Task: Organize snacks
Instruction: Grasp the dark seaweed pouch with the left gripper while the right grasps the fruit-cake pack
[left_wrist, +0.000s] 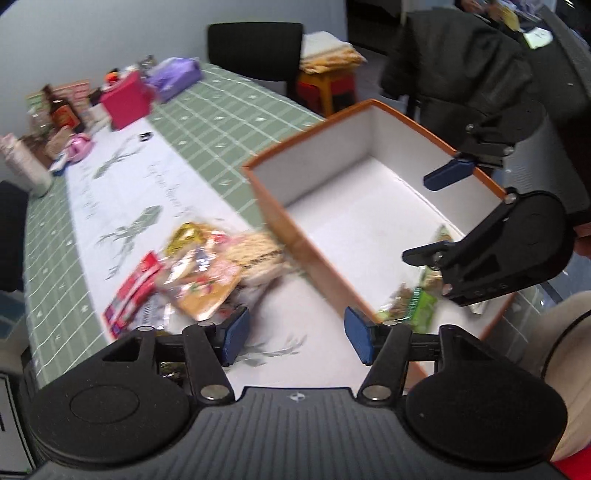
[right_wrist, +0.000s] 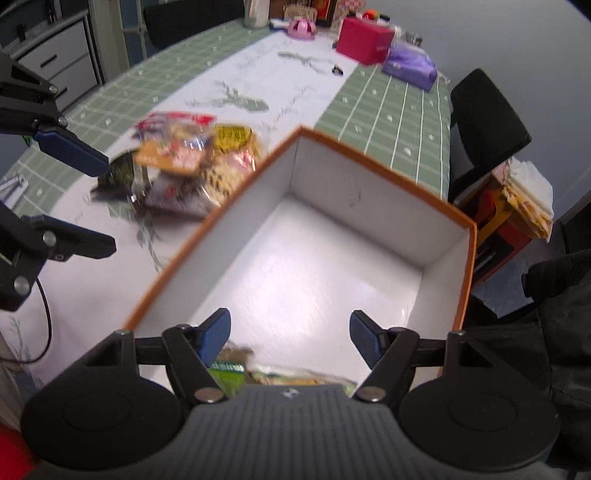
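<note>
Left wrist view: left hand-held gripper (left_wrist: 295, 338) spread wide, nothing held, low over the surface (left_wrist: 207, 122) btwn snack pile (left_wrist: 195, 273) and box (left_wrist: 280, 229). Crinkly foil and plastic packs, slippery, overlapping; best to pinch one flat edge, not the heap.

Right wrist view: right hand-held gripper (right_wrist: 290, 338) parted w/ nothing in it, over box interior (right_wrist: 314, 258). Green packet (right_wrist: 227, 371) lies inside at near wall. Stiff card, orange outside, smooth white inside.

Orange-rimmed white box (right_wrist: 467, 266), green checked tablecloth (right_wrist: 388, 107), blue fingers (right_wrist: 364, 334), magenta carton (right_wrist: 364, 38)
</note>
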